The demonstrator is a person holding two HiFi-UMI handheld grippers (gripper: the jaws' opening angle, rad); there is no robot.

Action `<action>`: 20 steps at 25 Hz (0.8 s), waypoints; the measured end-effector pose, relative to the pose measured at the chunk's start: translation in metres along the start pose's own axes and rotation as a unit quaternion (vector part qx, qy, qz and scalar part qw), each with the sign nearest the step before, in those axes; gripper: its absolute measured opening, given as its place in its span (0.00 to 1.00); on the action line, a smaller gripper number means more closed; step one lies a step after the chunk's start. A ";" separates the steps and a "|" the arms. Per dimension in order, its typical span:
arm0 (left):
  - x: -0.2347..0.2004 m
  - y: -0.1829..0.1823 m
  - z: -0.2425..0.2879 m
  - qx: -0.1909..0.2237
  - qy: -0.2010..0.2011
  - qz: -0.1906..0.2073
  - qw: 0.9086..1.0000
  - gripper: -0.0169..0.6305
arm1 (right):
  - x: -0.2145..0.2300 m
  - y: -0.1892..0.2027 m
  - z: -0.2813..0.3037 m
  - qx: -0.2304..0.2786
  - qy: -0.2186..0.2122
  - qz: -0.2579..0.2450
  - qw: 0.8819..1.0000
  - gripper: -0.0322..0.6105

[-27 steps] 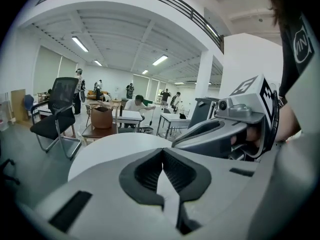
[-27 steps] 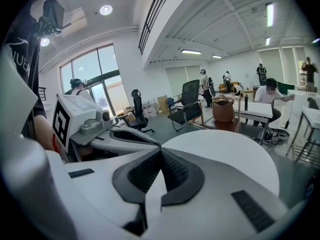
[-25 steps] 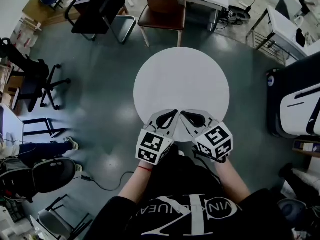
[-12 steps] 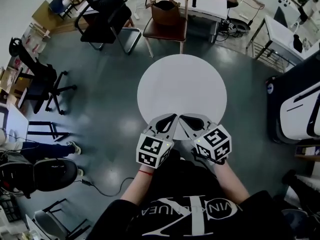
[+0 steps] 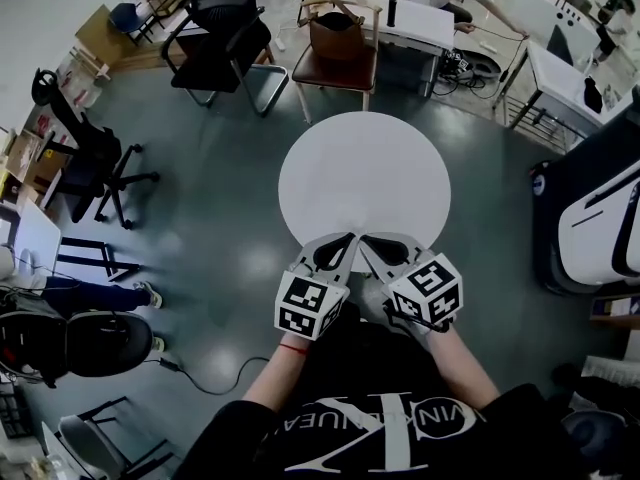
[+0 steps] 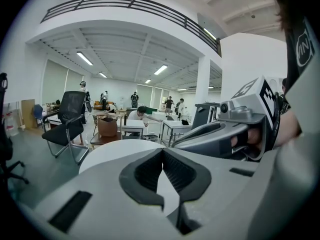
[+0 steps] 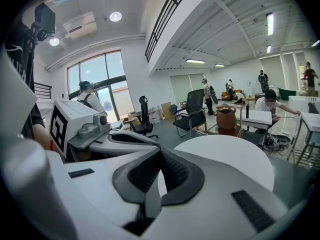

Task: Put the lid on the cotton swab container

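Note:
No cotton swab container or lid shows in any view. The round white table (image 5: 365, 168) carries nothing that I can see. My left gripper (image 5: 349, 237) hovers over the table's near edge, jaws shut with nothing between them. My right gripper (image 5: 366, 238) is close beside it, also shut and holding nothing. In the left gripper view the left gripper (image 6: 162, 150) points over the table (image 6: 115, 154), with the right gripper's body at the right. In the right gripper view the right gripper (image 7: 160, 152) points across the table (image 7: 235, 159).
A wooden chair with a brown bag (image 5: 338, 33) stands beyond the table. A black office chair (image 5: 215, 38) is at the far left and another (image 5: 85, 158) at the left. A dark and white machine (image 5: 590, 218) stands to the right. A person sits at a far desk (image 5: 425, 13).
The head view has drawn back and tilted, so the table looks smaller and more of the far room shows. Both grippers stay shut, side by side at the table's near edge.

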State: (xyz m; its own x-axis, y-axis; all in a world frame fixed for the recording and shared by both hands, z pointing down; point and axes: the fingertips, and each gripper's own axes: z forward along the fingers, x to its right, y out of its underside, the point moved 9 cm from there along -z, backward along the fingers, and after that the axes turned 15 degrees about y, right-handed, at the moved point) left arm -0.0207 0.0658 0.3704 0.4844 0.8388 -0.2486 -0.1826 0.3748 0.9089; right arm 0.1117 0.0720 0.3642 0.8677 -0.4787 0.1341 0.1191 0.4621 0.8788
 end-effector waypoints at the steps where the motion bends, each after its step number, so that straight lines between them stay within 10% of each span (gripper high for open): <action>1: 0.003 0.000 -0.002 0.000 -0.001 0.001 1.000 0.04 | -0.001 0.001 -0.003 -0.001 0.001 -0.003 1.000 0.05; 20: 0.048 0.017 -0.023 0.004 -0.011 0.012 1.000 0.04 | -0.025 0.021 -0.041 0.004 -0.010 -0.008 1.000 0.05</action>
State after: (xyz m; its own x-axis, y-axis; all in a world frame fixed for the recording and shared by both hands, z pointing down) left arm -0.0203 0.1213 0.3662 0.4985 0.8387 -0.2192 -0.1882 0.3515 0.9171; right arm 0.1119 0.1244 0.3611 0.8560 -0.5008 0.1284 0.1295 0.4482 0.8845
